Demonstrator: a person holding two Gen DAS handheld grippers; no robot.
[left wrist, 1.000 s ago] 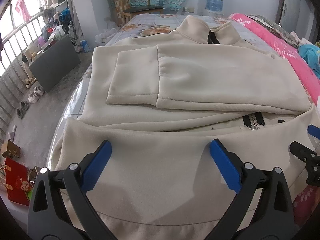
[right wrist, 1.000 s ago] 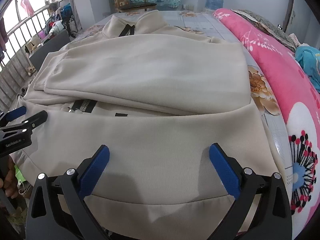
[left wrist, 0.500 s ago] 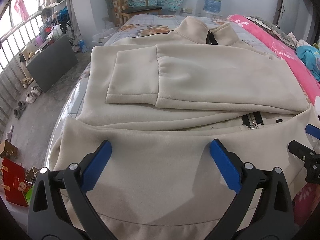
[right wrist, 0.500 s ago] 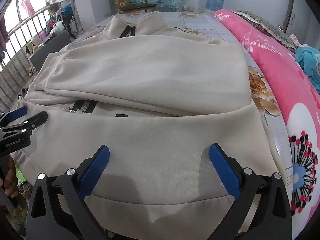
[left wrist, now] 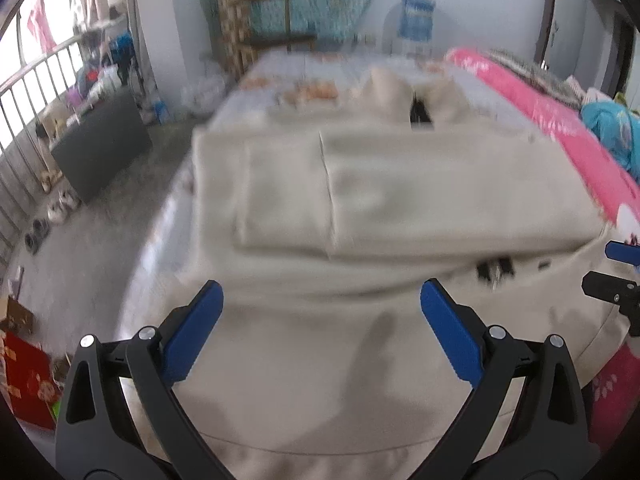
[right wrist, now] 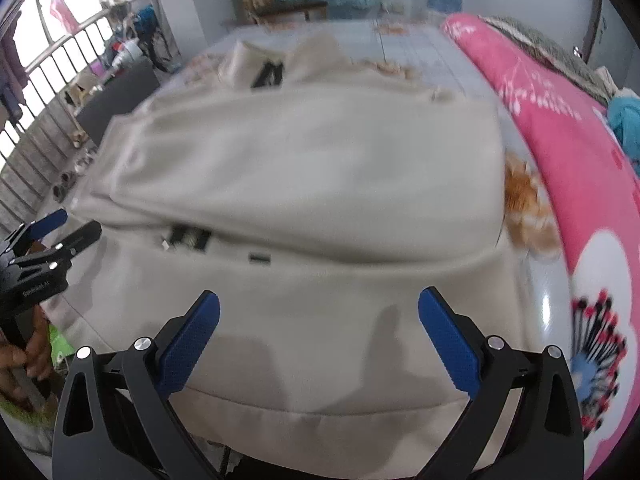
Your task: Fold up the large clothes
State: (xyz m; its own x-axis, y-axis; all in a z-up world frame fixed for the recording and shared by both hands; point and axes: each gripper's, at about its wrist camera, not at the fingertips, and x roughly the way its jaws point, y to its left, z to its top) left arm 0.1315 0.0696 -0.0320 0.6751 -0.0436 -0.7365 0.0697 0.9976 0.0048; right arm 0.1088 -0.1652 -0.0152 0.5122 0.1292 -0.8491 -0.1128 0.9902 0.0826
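- The left gripper (left wrist: 320, 312) is holding its blue fingers (left wrist: 192, 336) spread wide, with nothing between them; only cloth is lying under the gap.
- The right gripper (right wrist: 320, 316) is likewise gaping, its blue fingers (right wrist: 448, 344) standing apart over the same cloth and clasping nothing.
- Directly beneath and between both pairs of fingers, the lower part of the cream jacket (left wrist: 320, 380) is lying flat, its hem band (right wrist: 320, 428) running across just below the right fingers.
- Just beyond the fingertips, a folded sleeve (left wrist: 400, 200) is lying across the jacket's body, its cuff end pointing to the left of the left fingers.
- A short stretch of black zipper (left wrist: 494, 268) is showing under the sleeve's near edge, ahead and to the right of the left fingers.
- Farther ahead, the jacket's collar (right wrist: 260, 64) is standing up at the far end, with a dark opening at its middle.
- The jacket is resting on a bed (right wrist: 420, 48) with a flowered sheet.
- To the right of the right fingers, a pink quilt (right wrist: 560, 152) is lying along the bed's side.
- At the left edge of the right wrist view, a hand (right wrist: 16, 364) is gripping the left gripper's handle.
- Both views are blurring, so fine detail is unclear.
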